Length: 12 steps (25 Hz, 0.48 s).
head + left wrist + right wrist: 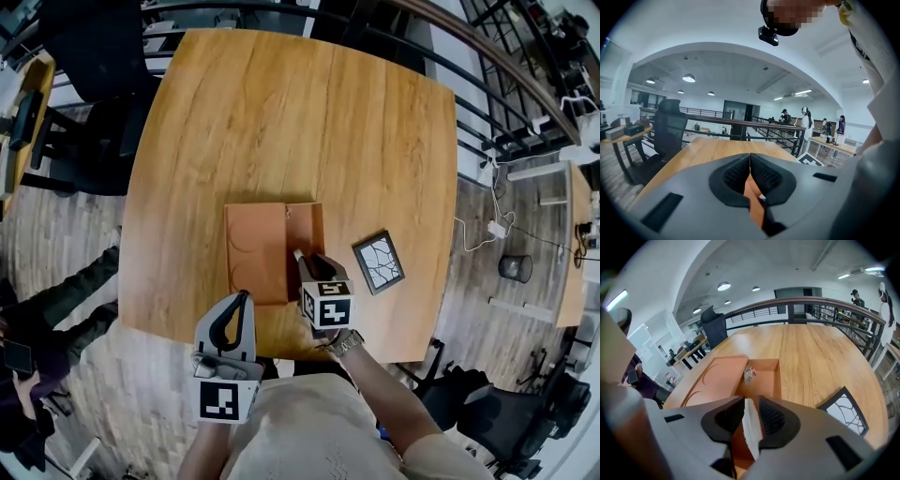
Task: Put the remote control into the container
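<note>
Now | right gripper [749, 422] clamped on the remote control [751, 430], poised edge-down above the container [771, 376], apparently to drop it in | left gripper [750, 165] jaws pressed together, empty, back by table edge, out of the way

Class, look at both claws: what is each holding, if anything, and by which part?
The right claw grips the white remote control edge-up, jaws pressing its two broad faces, above the orange container. The left claw is shut and empty.

Overhead head view and low right gripper view share the container [309, 234].
</note>
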Tool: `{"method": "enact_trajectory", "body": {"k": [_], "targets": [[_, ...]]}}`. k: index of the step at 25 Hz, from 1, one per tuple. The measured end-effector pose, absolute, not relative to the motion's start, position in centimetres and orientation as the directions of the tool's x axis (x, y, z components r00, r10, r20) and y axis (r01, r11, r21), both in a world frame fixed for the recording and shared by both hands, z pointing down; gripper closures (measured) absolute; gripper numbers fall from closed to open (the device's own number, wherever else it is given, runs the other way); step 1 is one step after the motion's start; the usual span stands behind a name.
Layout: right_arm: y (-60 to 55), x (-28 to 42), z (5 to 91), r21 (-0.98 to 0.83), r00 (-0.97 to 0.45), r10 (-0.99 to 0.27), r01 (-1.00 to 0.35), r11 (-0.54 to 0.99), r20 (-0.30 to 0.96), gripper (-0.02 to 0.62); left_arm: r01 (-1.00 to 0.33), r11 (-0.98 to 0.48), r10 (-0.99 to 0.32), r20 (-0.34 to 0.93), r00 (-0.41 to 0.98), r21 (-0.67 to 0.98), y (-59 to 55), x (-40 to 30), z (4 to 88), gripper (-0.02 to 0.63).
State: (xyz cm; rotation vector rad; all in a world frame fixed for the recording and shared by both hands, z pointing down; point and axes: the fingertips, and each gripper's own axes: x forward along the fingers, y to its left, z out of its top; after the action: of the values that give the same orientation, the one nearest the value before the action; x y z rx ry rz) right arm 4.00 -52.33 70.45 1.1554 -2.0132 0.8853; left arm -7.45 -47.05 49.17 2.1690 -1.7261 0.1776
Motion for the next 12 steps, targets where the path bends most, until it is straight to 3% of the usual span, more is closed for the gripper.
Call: {"method": "enact_trajectory", "body": {"k": [4,7,12], "targets": [[-52.9,4.5,66.9,-0.225,-0.429,-0.546,-0.888,0.401,0.72,0.493,-0.958,-0.209,-0.916,0.304,0.262,0.196,-47.0,-6.9,48.6,0.592],[-52.6,5.1,63.5,-0.21,-0.459,-0.599,-0.873,0.439,0.656,0.575,-0.955,-0.226,-0.918,0.288,0.275,0.191,-46.8,-6.5,48.1,0.592],[-50.7,5.9,56.0,-0.173,-0.529,-0.67,-0.834,0.525,0.521,0.577,-0.945,-0.278,-0.913,0.259,0.316,0.173,-46.6,-5.3,47.1,0.592]]}}
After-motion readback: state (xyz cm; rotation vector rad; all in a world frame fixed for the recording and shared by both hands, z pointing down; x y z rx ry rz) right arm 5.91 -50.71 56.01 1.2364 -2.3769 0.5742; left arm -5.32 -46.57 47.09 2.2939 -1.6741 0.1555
